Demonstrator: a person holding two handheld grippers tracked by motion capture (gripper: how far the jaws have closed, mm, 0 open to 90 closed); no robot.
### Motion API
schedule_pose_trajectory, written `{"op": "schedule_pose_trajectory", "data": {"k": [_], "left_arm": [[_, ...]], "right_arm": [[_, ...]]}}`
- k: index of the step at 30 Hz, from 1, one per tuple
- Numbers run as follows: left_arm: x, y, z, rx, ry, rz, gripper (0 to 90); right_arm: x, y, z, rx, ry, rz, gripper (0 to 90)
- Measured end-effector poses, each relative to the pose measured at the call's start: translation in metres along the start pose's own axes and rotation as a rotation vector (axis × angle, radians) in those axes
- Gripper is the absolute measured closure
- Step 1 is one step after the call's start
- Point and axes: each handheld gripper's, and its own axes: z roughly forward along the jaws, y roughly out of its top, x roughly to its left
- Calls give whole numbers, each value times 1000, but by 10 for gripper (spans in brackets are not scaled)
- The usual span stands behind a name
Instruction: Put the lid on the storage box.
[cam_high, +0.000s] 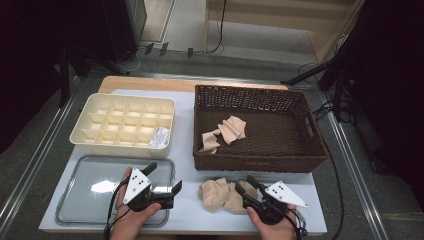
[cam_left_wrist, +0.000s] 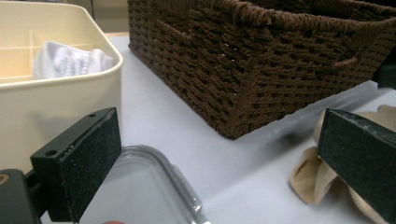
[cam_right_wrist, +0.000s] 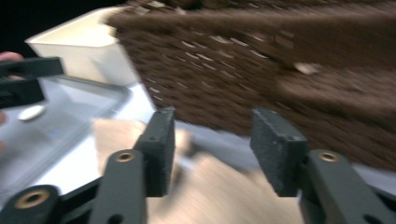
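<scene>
The right tool (cam_high: 245, 186) stands with its jaws spread and nothing pinched, directly above the beige socks (cam_high: 222, 194) lying on the surface (cam_high: 185, 210) just ahead of its tips. The left tool (cam_high: 162, 176) is also spread and empty, over the clear tray (cam_high: 70, 210), with the socks to its right. Risk: the soft, bunched fabric may fold unevenly, so the right tool could pinch a single layer or just one sock. Risk: the wicker basket (cam_high: 260, 162) stands close beyond the socks, and an overshoot forward could strike its wall.
</scene>
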Motion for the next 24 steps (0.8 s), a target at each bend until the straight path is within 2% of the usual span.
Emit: {"op": "schedule_pose_trajectory", "data": {"k": [1, 4, 6, 7, 9, 12, 13, 16, 20, 24], "left_arm": [[0, 1, 2, 4, 5, 6, 0], [-2, 1, 5, 1, 4, -11, 0], [-4, 1, 6, 12, 1, 8, 0], [-5, 1, 5, 11, -1, 10, 0], [-5, 0, 5, 11, -4, 9, 0], [-10, -2, 8, 36, -21, 25, 0], [-12, -2, 8, 46, -29, 31, 0], [-19, -3, 7, 51, -53, 45, 1], [-22, -1, 6, 46, -69, 31, 0], [-22, -4, 6, 65, -90, 17, 0]], "right_arm": [[-6, -6, -4, 12, -6, 18, 464], [-15, -20, -9, 36, -5, 61, 420], [-17, -31, -8, 67, 0, 85, 423], [-17, -35, -7, 88, -4, 74, 449], [-13, -39, -4, 133, -21, 50, 563], [-10, -39, -2, 157, -46, 17, 772], [-10, -38, -2, 159, -38, 18, 800], [-14, -32, -8, 117, -34, 51, 819], [-33, -19, -29, 25, -102, 85, 819], [-60, -14, -48, -14, -203, 110, 819]]}}
